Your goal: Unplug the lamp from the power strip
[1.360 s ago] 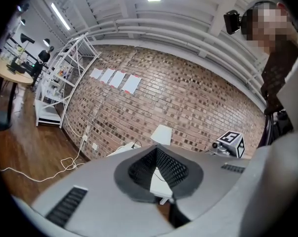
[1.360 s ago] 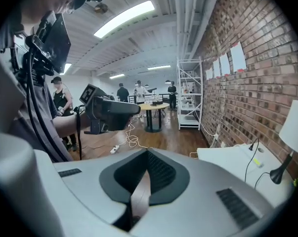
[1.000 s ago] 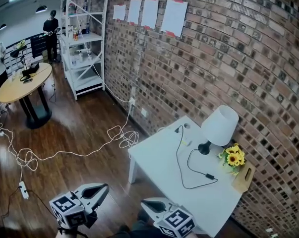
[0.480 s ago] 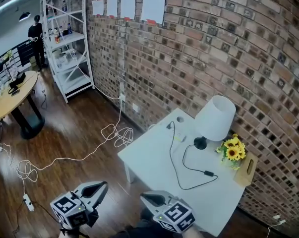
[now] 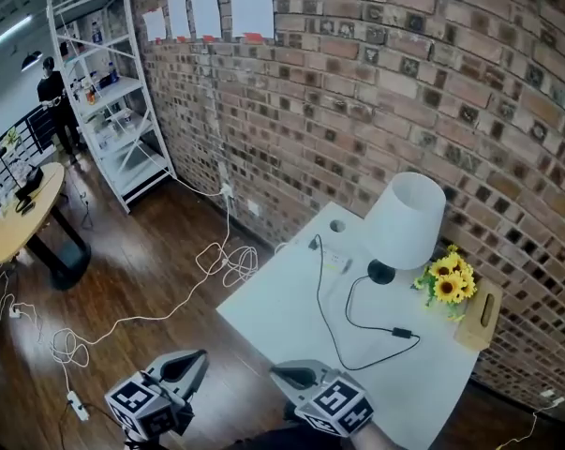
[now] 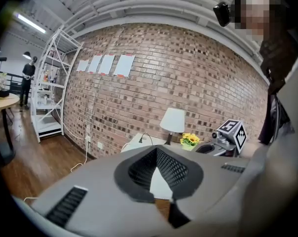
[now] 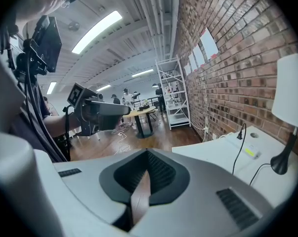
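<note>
**Both grippers empty and short of the table, lamp plug at the strip**

Left gripper (image 5: 198,356): its own view shows the pads meeting at the tips, nothing between them. I only see table top and floor through the gap behind the tips. In the head view it hangs over the wood floor (image 5: 141,251), off the table's near edge.

Right gripper (image 5: 276,372): same picture, tips together and nothing held. In the head view its body overlaps the near edge of the white table (image 5: 273,317). The two grippers sit side by side, apart from each other, and well apart from everything on the table.

Task items:
- The lamp (image 5: 406,216) has a white shade and a black base. It stands upright at the far side of the table, near the brick wall (image 5: 404,92).
- Its black cord (image 5: 349,319) loops from the base toward me, then runs back up the table to the black plug (image 5: 315,243).
- The power strip (image 5: 335,260) is white on a white top, lying just beside the plug. The plug stands upright at its wall-side end and looks seated, but I can't trace the strip's edge well enough to be sure.

Other stuff:
- Sunflowers (image 5: 447,286) are right of the lamp base, with a wooden box (image 5: 479,313) beyond them at the table corner.
- White cables (image 5: 221,261) trail across the floor from the wall.
- A white shelf rack (image 5: 113,111) and a round table (image 5: 20,216) stand at the far left.
</note>
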`<state>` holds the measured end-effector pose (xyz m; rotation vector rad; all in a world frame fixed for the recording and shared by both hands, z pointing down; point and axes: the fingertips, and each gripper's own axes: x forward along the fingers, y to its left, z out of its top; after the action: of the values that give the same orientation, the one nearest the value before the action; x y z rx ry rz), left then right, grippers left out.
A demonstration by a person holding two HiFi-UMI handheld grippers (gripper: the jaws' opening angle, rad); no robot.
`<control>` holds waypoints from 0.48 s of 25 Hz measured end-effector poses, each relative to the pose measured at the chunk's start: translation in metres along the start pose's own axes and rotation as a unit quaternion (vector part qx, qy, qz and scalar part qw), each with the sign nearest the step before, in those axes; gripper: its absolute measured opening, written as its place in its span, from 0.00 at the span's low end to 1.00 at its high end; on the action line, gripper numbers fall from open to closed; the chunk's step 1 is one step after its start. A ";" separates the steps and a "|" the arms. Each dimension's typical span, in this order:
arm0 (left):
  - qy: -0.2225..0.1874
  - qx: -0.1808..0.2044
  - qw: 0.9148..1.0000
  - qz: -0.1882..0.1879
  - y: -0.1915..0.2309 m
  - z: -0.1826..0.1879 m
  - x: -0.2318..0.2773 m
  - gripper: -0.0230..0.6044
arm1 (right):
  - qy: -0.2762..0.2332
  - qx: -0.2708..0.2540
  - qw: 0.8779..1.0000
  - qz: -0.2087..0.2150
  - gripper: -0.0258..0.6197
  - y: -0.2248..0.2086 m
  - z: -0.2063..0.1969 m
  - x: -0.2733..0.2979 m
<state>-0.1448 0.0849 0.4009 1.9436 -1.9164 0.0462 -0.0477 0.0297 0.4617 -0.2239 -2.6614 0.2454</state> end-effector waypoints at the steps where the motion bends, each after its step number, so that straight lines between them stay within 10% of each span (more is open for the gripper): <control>1: 0.003 0.001 1.000 0.002 0.000 0.002 0.006 0.05 | -0.003 0.003 1.000 0.001 0.04 -0.007 0.002 -0.001; 12: 0.041 0.047 0.998 0.003 -0.018 0.026 0.077 0.05 | -0.019 0.031 0.999 0.012 0.04 -0.079 0.005 -0.017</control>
<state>-0.1298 0.0028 0.3954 1.9656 -1.8981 0.2176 -0.0438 -0.0511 0.4665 -0.2339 -2.6847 0.3438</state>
